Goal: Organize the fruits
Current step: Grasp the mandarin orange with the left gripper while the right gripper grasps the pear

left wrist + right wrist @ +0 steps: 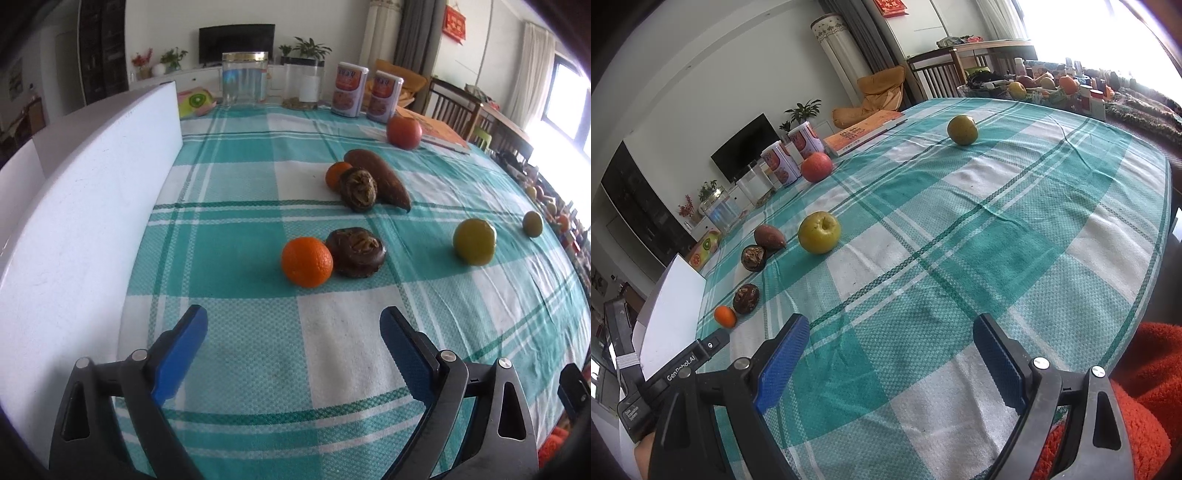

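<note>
Fruits lie scattered on a teal checked tablecloth (240,236). In the left wrist view a near orange (306,262) touches a dark brown fruit (356,252). Behind them lie a small orange (337,174), a second dark fruit (358,189) and a brown sweet potato (380,179). A red apple (404,132) sits far back; a green apple (474,242) and a smaller green fruit (532,223) lie at the right. My left gripper (293,325) is open and empty, just short of the near orange. My right gripper (892,332) is open and empty above bare cloth, the green apple (819,232) ahead at its left.
A white box wall (92,206) runs along the table's left side. Glass jars (244,79), two printed cans (349,88) and a book (439,131) stand at the far edge. Chairs and a cluttered side table (1052,85) lie beyond the table. The left gripper's body (665,369) shows in the right view.
</note>
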Demonstrator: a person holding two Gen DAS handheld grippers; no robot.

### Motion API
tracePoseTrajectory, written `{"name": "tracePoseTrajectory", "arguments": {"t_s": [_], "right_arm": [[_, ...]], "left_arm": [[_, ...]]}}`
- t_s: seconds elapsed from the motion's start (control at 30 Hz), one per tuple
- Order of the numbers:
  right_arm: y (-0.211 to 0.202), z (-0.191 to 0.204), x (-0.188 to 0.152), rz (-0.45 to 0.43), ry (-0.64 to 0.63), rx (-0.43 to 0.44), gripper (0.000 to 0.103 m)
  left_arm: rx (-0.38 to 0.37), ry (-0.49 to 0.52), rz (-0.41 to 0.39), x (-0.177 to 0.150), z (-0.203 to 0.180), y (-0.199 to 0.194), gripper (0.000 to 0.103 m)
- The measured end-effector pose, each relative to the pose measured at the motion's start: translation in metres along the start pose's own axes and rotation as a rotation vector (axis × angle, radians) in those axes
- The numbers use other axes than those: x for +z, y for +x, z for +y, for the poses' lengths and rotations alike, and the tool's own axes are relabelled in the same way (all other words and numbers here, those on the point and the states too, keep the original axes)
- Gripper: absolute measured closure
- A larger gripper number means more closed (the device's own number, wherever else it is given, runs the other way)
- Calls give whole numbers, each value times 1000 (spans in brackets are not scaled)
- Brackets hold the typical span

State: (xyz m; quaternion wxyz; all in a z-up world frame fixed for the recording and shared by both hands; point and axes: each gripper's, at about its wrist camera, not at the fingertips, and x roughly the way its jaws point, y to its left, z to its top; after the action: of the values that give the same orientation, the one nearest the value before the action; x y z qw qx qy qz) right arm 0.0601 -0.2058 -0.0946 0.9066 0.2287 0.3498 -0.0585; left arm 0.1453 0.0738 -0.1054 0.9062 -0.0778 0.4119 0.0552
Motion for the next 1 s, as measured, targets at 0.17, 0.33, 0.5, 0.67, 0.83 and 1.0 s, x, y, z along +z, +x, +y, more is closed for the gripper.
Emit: {"name": "tracePoseTrajectory", "arguments": {"t_s": [0.17,0.33,0.5,0.67,0.83,1.0], "right_arm": [[0,0,0,-1,0,1,13],[2,-2,0,7,11,3,13],[3,-8,10,2,49,111,13],[23,-40,71,-43,72,107,13],[88,-105,166,18,148,-3,13],[150,-107,227,91,-5,-59,13]], "left_arm": [[1,-47,27,12,8,25,33],[-26,-43,-35,17,9,25,33],[-65,3,-26,17,0,25,71],[-119,32,-26,2,-5,0,71],[-191,62,2,-15,-14,-25,71],[-230,78,41,-26,-29,-30,71]]}}
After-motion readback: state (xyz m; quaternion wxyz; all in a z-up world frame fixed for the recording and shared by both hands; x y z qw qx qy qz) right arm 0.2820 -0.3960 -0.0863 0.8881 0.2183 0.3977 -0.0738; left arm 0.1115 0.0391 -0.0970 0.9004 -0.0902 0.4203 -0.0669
